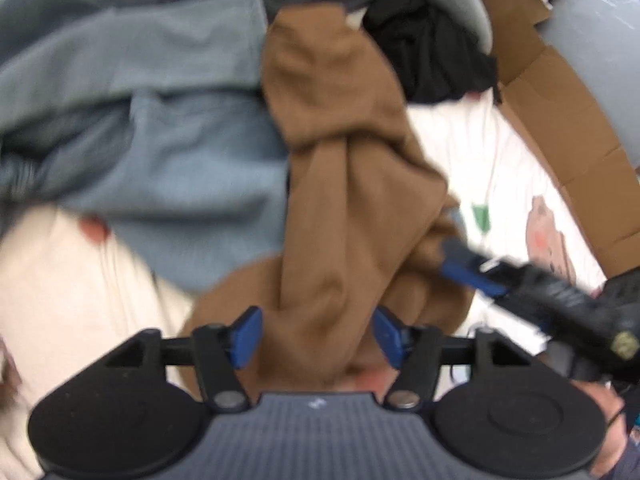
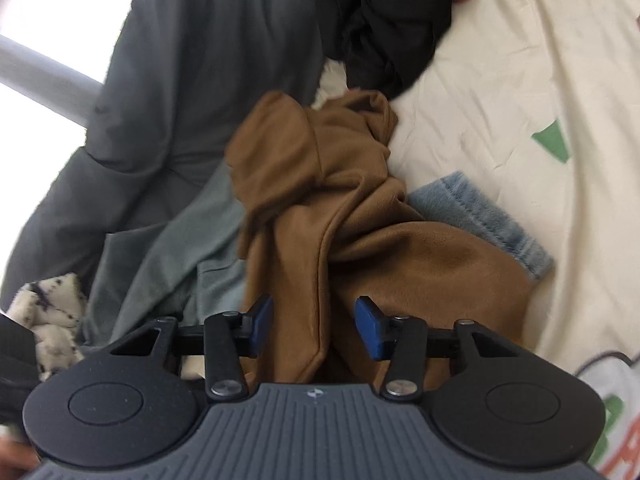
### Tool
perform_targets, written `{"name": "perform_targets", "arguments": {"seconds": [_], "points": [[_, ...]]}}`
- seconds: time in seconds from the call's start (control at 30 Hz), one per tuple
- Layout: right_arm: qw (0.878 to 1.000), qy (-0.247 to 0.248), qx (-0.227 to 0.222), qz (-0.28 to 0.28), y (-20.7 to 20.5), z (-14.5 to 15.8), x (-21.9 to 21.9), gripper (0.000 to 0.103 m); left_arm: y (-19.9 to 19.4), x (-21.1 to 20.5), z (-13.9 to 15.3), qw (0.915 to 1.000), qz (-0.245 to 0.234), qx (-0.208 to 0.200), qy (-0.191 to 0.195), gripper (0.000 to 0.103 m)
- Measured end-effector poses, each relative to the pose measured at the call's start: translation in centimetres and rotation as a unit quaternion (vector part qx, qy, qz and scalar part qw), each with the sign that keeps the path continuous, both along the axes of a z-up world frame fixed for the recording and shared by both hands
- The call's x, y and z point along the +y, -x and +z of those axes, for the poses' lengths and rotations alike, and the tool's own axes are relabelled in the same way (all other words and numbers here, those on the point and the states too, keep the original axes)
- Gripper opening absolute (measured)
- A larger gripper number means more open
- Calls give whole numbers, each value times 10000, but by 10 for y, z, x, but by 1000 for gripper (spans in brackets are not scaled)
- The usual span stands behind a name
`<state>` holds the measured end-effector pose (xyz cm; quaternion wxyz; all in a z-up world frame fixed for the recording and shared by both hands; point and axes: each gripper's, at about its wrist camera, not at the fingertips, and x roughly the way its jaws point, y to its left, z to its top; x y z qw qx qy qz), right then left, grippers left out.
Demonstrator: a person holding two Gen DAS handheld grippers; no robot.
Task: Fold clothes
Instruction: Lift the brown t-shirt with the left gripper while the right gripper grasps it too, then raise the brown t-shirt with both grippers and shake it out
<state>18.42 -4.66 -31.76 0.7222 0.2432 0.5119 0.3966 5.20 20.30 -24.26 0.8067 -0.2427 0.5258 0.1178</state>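
Left wrist view looks steeply down on a brown garment (image 1: pixel 344 184) that lies bunched and twisted on a cream printed bed sheet (image 1: pixel 492 160), running from the top of the picture down to the left gripper (image 1: pixel 316 338). Its jaws stand apart, one blue pad on either side of a thick fold of the brown cloth; the fold sits in the gap, and the pads do not visibly press on it. To the left of the brown garment a grey-blue garment (image 1: pixel 168 152) is spread in loose folds, partly under it, and a black garment (image 1: pixel 436 52) is heaped beyond, near flattened cardboard (image 1: pixel 568 128) at the bed's edge. From the lower right the right gripper (image 1: pixel 460 256) reaches in, blurred, its blue fingers touching or just at the brown cloth's right-hand edge; from here it is not clear whether it grips. Right wrist view shows the same brown garment (image 2: pixel 360 220) piled directly ahead of the right gripper (image 2: pixel 314 326), whose jaws are partly apart with a ridge of brown cloth between them, the pads seemingly clear of it. A piece of light blue denim (image 2: pixel 484 216) pokes out from under the brown garment's right side, and a dark grey garment (image 2: pixel 192 92) lies to its left, with a white speckled cloth (image 2: pixel 52 312) at the lower left.
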Motion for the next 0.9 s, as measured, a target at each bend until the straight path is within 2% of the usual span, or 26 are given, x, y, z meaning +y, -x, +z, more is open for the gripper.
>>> {"name": "perform_targets", "arguments": {"seconds": [0.07, 0.13, 0.17, 0.27, 0.3, 0.5, 0.6, 0.63, 0.67, 0.7, 0.77, 0.9], "points": [[10000, 0, 57, -8, -5, -4, 10, 49, -14, 7, 6, 9998, 88, -196, -57, 74], [10000, -19, 60, 9, -9, -6, 18, 48, -32, 18, 8, 9987, 353, -365, -27, 77], [10000, 2, 81, 21, -10, -6, 22, 43, -42, 24, 6, 9979, 467, -449, 37, 77], [9996, 270, 109, 29, -15, -7, 31, 7, -72, 39, 3, 9942, 847, -635, 163, 77], [9996, 231, 138, 23, -16, -7, 29, 3, -80, 42, 1, 9932, 939, -655, 191, 77], [9999, 123, 43, 8, -14, 1, 17, 0, -113, 52, -18, 9917, 1143, -581, 97, 83], [9999, 109, 1, -110, -11, 3, 7, 0, -117, 50, -32, 9916, 1144, -530, 287, 81], [9998, 123, -9, -137, -9, 4, 5, 0, -117, 49, -36, 9913, 1141, -536, 367, 76], [9998, 130, -25, -156, -8, 4, 2, 0, -116, 48, -40, 9910, 1135, -549, 439, 62], [9997, 138, -30, -184, -6, 5, -1, 0, -115, 46, -41, 9911, 1109, -566, 467, 53], [9995, 172, -44, -265, -4, 7, -6, 0, -113, 42, -40, 9924, 1004, -582, 421, 24], [9984, 227, -13, -524, 2, 12, -18, 0, -111, 23, -13, 9960, 551, -681, -190, 19]]}}
